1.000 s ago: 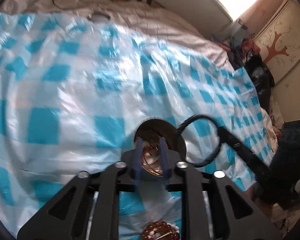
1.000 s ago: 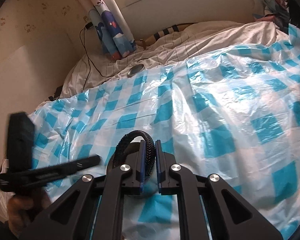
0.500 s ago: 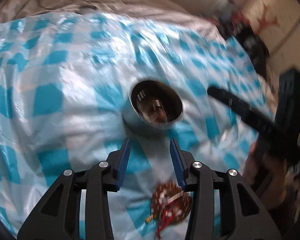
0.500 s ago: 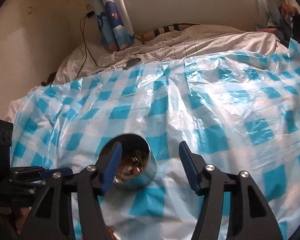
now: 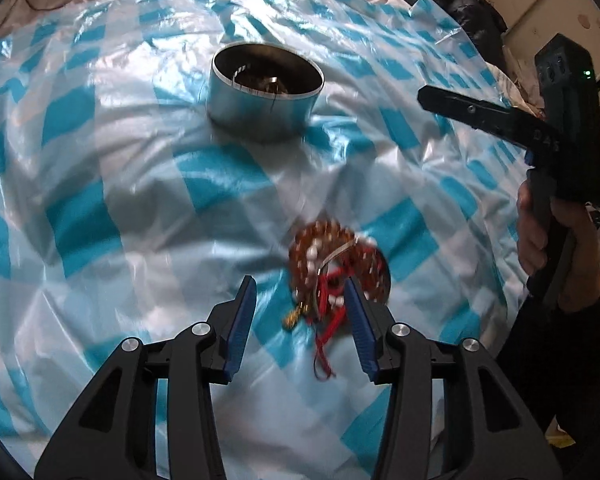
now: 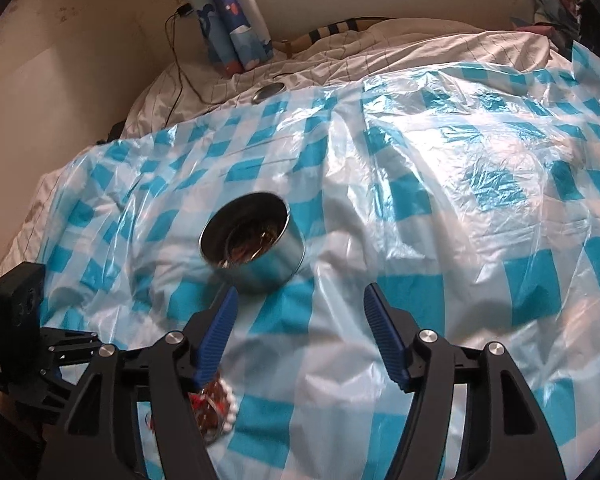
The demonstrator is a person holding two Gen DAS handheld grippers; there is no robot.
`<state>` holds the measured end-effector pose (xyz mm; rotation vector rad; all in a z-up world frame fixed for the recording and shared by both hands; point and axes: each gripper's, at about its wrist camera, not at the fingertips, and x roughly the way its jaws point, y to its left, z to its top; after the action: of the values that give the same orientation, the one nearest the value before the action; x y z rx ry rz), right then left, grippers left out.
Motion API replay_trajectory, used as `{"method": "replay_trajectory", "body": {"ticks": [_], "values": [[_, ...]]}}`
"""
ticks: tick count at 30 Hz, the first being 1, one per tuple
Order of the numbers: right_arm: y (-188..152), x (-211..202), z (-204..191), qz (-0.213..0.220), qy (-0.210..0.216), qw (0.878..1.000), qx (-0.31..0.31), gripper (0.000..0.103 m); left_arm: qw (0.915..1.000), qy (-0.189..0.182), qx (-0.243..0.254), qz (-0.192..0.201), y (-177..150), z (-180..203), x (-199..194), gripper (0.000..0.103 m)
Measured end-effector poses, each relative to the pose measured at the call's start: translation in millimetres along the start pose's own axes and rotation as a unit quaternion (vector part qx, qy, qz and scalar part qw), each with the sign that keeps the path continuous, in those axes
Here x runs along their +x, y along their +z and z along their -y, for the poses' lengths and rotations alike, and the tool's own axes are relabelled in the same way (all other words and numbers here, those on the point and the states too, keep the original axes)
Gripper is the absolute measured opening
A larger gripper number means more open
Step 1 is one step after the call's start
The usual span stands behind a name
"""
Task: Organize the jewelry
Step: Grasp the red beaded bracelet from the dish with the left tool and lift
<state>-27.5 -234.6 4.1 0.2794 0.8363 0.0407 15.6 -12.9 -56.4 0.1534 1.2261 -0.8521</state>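
Observation:
A round metal tin [image 5: 264, 90] with jewelry inside stands on the blue-and-white checked plastic sheet [image 5: 99, 208]; it also shows in the right wrist view [image 6: 253, 246]. A pile of brown and white bead bracelets with red cord [image 5: 332, 272] lies on the sheet in front of the tin. My left gripper [image 5: 300, 296] is open and empty, its fingertips on either side of the pile's near edge. My right gripper [image 6: 300, 300] is open and empty, just in front of the tin; the bead pile [image 6: 213, 408] shows under its left finger. The right gripper also shows at the right of the left wrist view [image 5: 500, 116].
The sheet covers a bed with a striped white duvet [image 6: 340, 64]. A round metal lid [image 6: 268, 91] lies on the duvet beyond the sheet. A wall and a cable [image 6: 179, 60] are at the back left. Dark clothes [image 5: 472, 28] lie off the bed's right side.
Both grippers opened and pulled back from the tin. The black braided bracelet left the right gripper. The left gripper dropped back toward the bead pile.

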Motion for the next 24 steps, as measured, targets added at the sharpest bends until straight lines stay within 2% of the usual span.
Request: {"method": "replay_trajectory", "body": {"ticks": [5, 8, 9, 10, 11, 15, 17, 19, 24], "values": [[-4, 3, -10, -0.009, 0.001, 1.0, -0.019, 0.067, 0.9997, -0.004, 0.024, -0.003, -11, 9, 0, 0.043], [-5, 5, -14, -0.013, 0.003, 1.0, -0.022, 0.067, 0.9992, 0.006, 0.038, -0.002, -16, 19, 6, 0.04], [-5, 6, -16, -0.014, 0.003, 1.0, -0.025, 0.067, 0.9993, 0.009, 0.037, -0.003, -16, 19, 7, 0.028], [-6, 6, -17, -0.015, 0.003, 1.0, -0.027, 0.067, 0.9993, 0.01, 0.036, -0.005, -16, 19, 9, 0.011], [-7, 6, -18, -0.016, 0.003, 0.999, -0.028, 0.067, 0.9992, 0.008, 0.037, -0.009, -16, 20, 10, 0.004], [-8, 8, -18, -0.021, 0.005, 0.999, -0.031, 0.067, 0.9986, 0.004, 0.053, -0.006, -14, 27, 4, 0.002], [-10, 10, -20, -0.027, 0.009, 0.999, -0.036, 0.067, 0.9986, -0.006, 0.052, 0.008, -12, 28, -6, 0.002], [-12, 13, -25, -0.039, 0.017, 0.998, -0.049, 0.067, 0.9971, -0.039, 0.051, 0.04, -6, 25, -26, 0.003], [-30, 26, -48, -0.082, 0.033, 0.989, -0.122, 0.067, 0.9879, -0.091, 0.032, 0.121, 2, 10, -72, 0.003]]}}
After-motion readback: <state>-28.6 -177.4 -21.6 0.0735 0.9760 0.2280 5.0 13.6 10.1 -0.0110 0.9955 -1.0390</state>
